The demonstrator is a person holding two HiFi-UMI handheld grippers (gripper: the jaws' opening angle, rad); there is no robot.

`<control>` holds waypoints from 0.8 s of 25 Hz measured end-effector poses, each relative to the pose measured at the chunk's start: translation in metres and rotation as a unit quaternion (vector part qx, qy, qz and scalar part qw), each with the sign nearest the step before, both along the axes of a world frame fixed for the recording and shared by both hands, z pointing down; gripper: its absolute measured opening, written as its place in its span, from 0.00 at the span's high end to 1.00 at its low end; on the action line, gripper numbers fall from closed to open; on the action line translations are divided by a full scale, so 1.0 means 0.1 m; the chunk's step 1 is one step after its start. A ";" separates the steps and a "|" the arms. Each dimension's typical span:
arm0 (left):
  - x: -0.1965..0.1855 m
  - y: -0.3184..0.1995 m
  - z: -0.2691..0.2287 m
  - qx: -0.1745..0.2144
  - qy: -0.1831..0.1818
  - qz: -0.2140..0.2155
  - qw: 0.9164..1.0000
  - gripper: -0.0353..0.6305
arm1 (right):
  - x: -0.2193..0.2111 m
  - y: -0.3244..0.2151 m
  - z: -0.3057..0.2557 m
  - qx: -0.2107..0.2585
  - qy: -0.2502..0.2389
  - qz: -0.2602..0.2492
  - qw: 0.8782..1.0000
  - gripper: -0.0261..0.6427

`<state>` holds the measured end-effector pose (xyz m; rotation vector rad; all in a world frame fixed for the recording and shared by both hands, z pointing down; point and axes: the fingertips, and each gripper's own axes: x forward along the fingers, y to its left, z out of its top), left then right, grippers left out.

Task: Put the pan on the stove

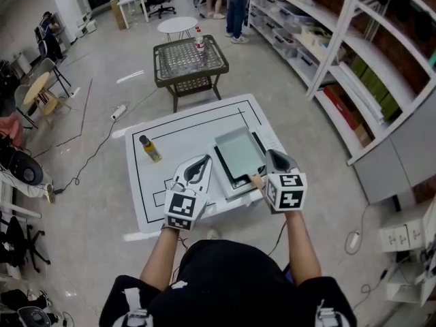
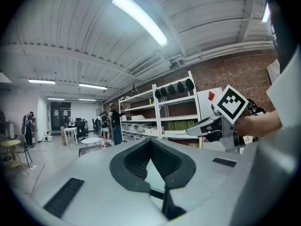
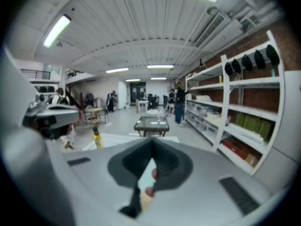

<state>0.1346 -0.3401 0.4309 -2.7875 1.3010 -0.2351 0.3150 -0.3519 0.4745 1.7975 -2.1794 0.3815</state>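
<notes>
A square grey pan (image 1: 239, 154) with a short wooden handle (image 1: 255, 180) lies on the flat black-edged stove (image 1: 236, 183) at the right of the white table (image 1: 154, 182). My right gripper (image 1: 261, 178) is at the pan's near edge and shut on that handle. In the right gripper view the pale wood (image 3: 145, 199) shows pinched between the dark fingers (image 3: 165, 171), with the pan (image 3: 144, 167) beyond them. My left gripper (image 1: 199, 166) hovers just left of the stove, jaws together and empty. In the left gripper view its fingers (image 2: 134, 164) frame a strip of the pan (image 2: 153, 175).
A bottle of yellow liquid (image 1: 150, 148) stands on the table's left part, inside the black outline. Beyond the table is a wicker coffee table (image 1: 191, 61) carrying a bottle. Long shelves (image 1: 327, 53) run along the right. People stand at the far end of the room.
</notes>
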 end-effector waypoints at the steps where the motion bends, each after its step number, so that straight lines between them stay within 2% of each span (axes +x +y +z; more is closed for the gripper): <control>1: -0.01 0.00 -0.02 0.002 0.000 -0.001 1.000 0.91 | 0.00 0.01 -0.05 0.010 0.006 0.001 1.000 0.91; 7: -0.07 0.01 -0.15 0.014 0.019 -0.011 1.000 0.91 | -0.06 0.09 -0.24 0.067 -0.013 -0.019 0.998 0.91; 20: -0.09 0.06 -0.14 0.016 0.018 -0.019 1.000 0.91 | -0.08 0.11 -0.23 0.068 -0.022 -0.027 0.997 0.91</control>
